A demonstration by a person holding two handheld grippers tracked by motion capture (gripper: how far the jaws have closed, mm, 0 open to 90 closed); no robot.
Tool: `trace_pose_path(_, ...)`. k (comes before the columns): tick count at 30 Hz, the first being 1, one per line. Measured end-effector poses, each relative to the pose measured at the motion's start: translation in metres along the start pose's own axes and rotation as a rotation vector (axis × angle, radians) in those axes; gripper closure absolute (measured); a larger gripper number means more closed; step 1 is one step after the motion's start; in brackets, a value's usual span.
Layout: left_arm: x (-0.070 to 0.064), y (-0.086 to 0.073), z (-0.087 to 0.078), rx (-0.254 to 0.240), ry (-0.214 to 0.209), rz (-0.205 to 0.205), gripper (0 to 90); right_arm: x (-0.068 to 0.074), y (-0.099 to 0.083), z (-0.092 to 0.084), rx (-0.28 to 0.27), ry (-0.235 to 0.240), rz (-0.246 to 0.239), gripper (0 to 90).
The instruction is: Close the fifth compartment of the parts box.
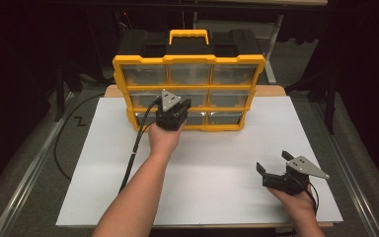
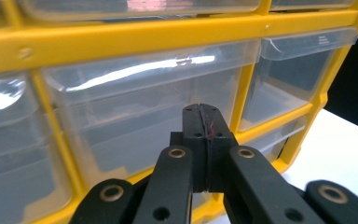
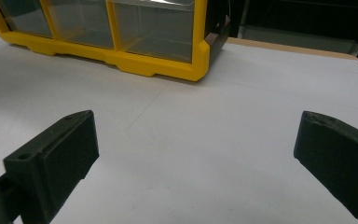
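I have the yellow drawer organizer (image 1: 188, 91) standing upright at the upper centre of the high view, on the white counter (image 1: 217, 163), its black back and yellow carry handle (image 1: 189, 35) above. My left tongs (image 2: 200, 126) are clenched with nothing between them, their tips right up against the front of a clear drawer (image 2: 144, 112); in the high view that hand sits at the lower left part of the cabinet front. I cannot tell whether the tips actually touch the plastic. My right tongs (image 1: 272, 163) rest released near the lower right of the high view, well apart from the cabinet.

I judge this as the approach to one drawer, either to push it home or to get it open. To open it, I need to spread the left tongs and catch the drawer's top lip; the right tongs may need to steady the frame.
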State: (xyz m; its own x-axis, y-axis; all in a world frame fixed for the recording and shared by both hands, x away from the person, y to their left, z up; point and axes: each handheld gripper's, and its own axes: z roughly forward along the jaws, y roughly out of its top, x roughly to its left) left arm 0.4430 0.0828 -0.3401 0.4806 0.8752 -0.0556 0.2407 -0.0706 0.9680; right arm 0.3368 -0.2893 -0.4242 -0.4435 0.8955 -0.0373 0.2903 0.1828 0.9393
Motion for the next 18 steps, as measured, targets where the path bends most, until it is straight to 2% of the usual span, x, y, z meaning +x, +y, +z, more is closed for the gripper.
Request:
trace_pose_path(6,0.006,-0.005,-0.019,-0.016,-0.019,-0.008,89.7,0.000,-0.001,-0.001,0.003,-0.003,-0.001,1.1)
trace_pose_path(9,0.008,-0.008,-0.030,-0.019,-0.019,0.016,89.7,0.000,-0.001,0.000,0.006,-0.006,-0.004,1.1)
trace_pose_path(13,0.009,-0.012,-0.039,-0.027,-0.029,0.017,89.6,0.001,-0.001,0.001,0.008,-0.005,-0.004,1.1)
trace_pose_path(16,0.010,-0.018,-0.047,-0.019,-0.036,0.015,89.7,0.001,-0.002,0.002,0.013,-0.006,-0.007,1.1)
trace_pose_path(18,0.011,-0.023,-0.052,-0.007,-0.037,0.030,89.7,0.001,-0.002,0.001,0.011,-0.007,-0.002,1.1)
